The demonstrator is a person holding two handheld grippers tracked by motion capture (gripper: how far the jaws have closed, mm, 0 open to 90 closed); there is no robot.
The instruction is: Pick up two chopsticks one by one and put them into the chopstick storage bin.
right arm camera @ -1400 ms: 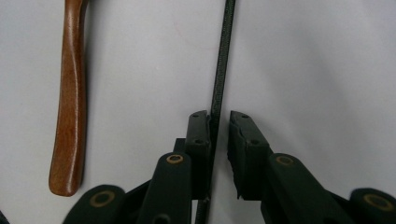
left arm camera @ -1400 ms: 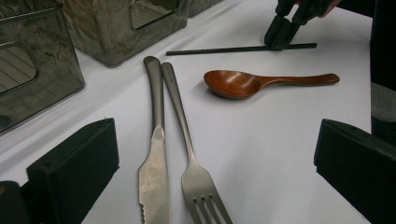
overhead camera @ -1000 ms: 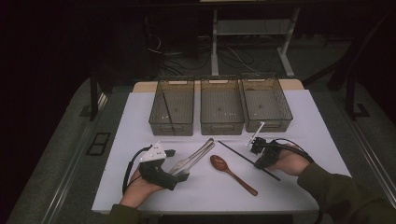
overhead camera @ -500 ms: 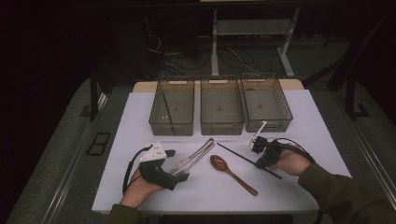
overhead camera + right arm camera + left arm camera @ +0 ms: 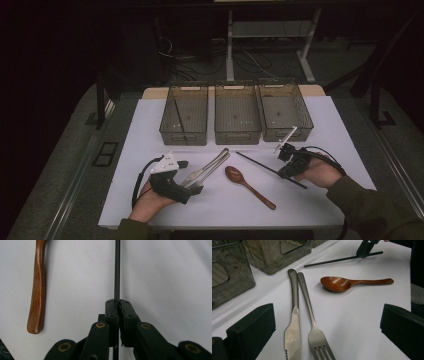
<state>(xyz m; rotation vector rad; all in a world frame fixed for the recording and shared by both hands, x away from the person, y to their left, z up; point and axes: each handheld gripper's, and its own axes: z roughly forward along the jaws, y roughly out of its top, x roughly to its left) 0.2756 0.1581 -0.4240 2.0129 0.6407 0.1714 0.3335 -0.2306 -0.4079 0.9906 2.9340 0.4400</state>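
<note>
Pinching shut on the black chopstick (image 5: 117, 277) at the table's near right, the right gripper (image 5: 289, 162) has barely shifted since a second ago, so lifting should follow, while the left gripper (image 5: 192, 186) waits wide open over knife (image 5: 294, 322) and fork (image 5: 312, 322)

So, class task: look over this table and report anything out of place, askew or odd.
Nothing is spilled or damaged. One oddity: a single black chopstick leans slanted in the left bin, while its match lies on the table, pinched in the right claw. The knife and fork lie touching in a narrow V.
</note>
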